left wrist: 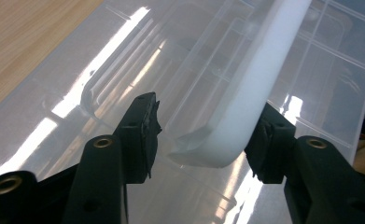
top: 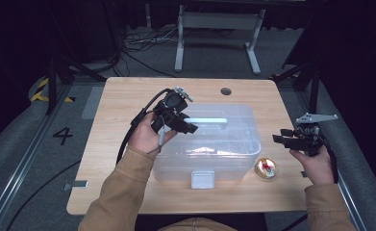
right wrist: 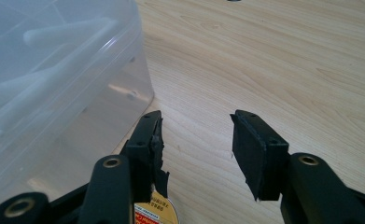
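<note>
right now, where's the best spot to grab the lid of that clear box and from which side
Judging by its shape, grip the white handle, the raised bar along the middle of the clear box lid. Come from above with one jaw each side of the bar. The left gripper is open and already straddles its end; nearer the bar's middle would probably lift more evenly.

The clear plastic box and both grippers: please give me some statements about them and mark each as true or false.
1. The left gripper has the white handle of the clear plastic box between its jaws. True.
2. The right gripper grips the small round tin. False: its jaws are open above the wooden table, with nothing between them.
3. The tin lies inside the box. False: it lies on the table beside the box.
4. The box has a lid on it. True.
</note>
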Tool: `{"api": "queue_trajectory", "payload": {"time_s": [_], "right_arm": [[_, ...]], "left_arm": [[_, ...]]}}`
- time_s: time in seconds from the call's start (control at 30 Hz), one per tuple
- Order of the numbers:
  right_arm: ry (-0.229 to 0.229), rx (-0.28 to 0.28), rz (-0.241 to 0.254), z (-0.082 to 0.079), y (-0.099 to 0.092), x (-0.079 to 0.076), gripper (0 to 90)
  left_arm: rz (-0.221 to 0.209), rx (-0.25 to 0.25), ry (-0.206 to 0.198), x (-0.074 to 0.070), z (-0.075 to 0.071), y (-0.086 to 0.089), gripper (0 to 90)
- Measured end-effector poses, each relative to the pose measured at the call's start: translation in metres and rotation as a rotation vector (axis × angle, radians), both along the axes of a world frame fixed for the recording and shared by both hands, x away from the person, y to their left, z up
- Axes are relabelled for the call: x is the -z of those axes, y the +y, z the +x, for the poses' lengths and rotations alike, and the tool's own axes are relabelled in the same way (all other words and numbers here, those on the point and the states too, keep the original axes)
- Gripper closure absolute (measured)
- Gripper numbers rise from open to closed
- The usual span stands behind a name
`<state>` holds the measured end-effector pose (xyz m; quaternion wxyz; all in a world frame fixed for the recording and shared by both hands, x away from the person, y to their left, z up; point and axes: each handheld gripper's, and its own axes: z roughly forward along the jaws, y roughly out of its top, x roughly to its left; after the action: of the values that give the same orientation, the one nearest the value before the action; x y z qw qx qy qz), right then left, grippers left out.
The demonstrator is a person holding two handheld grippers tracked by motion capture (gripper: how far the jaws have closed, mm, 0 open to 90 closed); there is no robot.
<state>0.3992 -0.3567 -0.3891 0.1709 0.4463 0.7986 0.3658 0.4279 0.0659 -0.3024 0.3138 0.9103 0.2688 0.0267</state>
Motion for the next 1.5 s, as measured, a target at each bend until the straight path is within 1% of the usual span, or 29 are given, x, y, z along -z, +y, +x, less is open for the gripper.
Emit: {"api": "queue_trajectory", "payload": {"time_s": [0.13,0.17,0.23,0.27,0.33,0.4,0.43,0.47,0.6,0.63,0.67,0.73,0.77,0.83,0.93,0.97,1.03,1.17,1.2,1.33,1.4,1.5], "right_arm": [[0.002,-0.004,0.0,0.001,0.001,0.001,52.8],[0.004,-0.005,-0.001,0.001,0.001,0.001,52.8],[0.005,-0.008,-0.002,0.0,0.002,0.001,52.8],[0.004,-0.009,-0.004,0.0,0.002,0.001,52.8],[0.003,-0.013,-0.005,0.0,0.003,0.001,52.8],[0.001,-0.017,-0.003,0.0,0.004,0.0,53.0],[0.001,-0.018,0.002,-0.001,0.004,0.0,53.9],[0.005,-0.024,0.009,-0.001,0.004,-0.001,56.4],[0.003,-0.037,0.02,-0.002,0.004,-0.002,59.1],[-0.003,-0.056,0.041,-0.003,0.003,-0.003,65.1],[-0.003,-0.056,0.041,-0.003,0.003,-0.003,65.1],[0.006,-0.065,0.059,-0.004,0.002,-0.004,67.6],[0.006,-0.076,0.066,-0.004,0.002,-0.005,69.2],[0.006,-0.092,0.076,-0.005,0.002,-0.006,70.8],[-0.002,-0.116,0.092,-0.007,0.001,-0.008,76.2],[-0.008,-0.123,0.097,-0.007,0.001,-0.008,77.4],[-0.004,-0.142,0.116,-0.008,0.001,-0.009,80.4],[-0.007,-0.182,0.121,-0.009,0.003,-0.01,83.8],[-0.007,-0.182,0.121,-0.009,0.003,-0.01,83.8],[-0.015,-0.247,0.118,-0.012,0.007,-0.012,85.5],[-0.026,-0.264,0.113,-0.014,0.007,-0.014,86.0],[-0.035,-0.279,0.119,-0.016,0.006,-0.018,88.3]], "left_arm": [[0.001,0.002,0.008,0.001,0.002,-0.001,53.7],[-0.002,0.009,0.01,0.001,0.002,-0.001,56.7],[0.03,0.005,-0.041,-0.002,-0.003,-0.003,64.0],[0.037,0.006,-0.058,-0.003,-0.005,-0.004,70.0],[0.05,0.003,-0.07,-0.003,-0.006,-0.005,70.7],[0.048,-0.001,-0.069,-0.003,-0.004,-0.004,72.0],[0.048,-0.001,-0.069,-0.003,-0.004,-0.004,72.2],[0.037,-0.008,-0.059,-0.003,-0.002,-0.003,72.3],[0.038,-0.008,-0.062,-0.004,-0.001,-0.003,72.5],[0.038,-0.013,-0.063,-0.005,-0.001,-0.003,72.6],[0.036,-0.018,-0.066,-0.006,-0.001,-0.003,72.6],[0.035,-0.024,-0.075,-0.009,0.0,-0.002,72.5],[0.035,-0.028,-0.072,-0.011,0.001,-0.002,72.5],[0.049,-0.029,-0.074,-0.014,0.002,-0.003,72.4],[0.074,-0.028,-0.081,-0.019,0.004,-0.004,72.2],[0.08,-0.029,-0.081,-0.021,0.005,-0.004,72.2],[0.083,-0.031,-0.08,-0.025,0.007,-0.004,72.1],[0.09,-0.033,-0.076,-0.029,0.01,-0.004,72.1],[0.09,-0.033,-0.076,-0.029,0.01,-0.004,72.1],[0.087,-0.041,-0.073,-0.033,0.014,-0.003,71.9],[0.085,-0.047,-0.074,-0.035,0.016,-0.004,71.7],[0.087,-0.054,-0.07,-0.038,0.02,-0.004,71.5]]}}
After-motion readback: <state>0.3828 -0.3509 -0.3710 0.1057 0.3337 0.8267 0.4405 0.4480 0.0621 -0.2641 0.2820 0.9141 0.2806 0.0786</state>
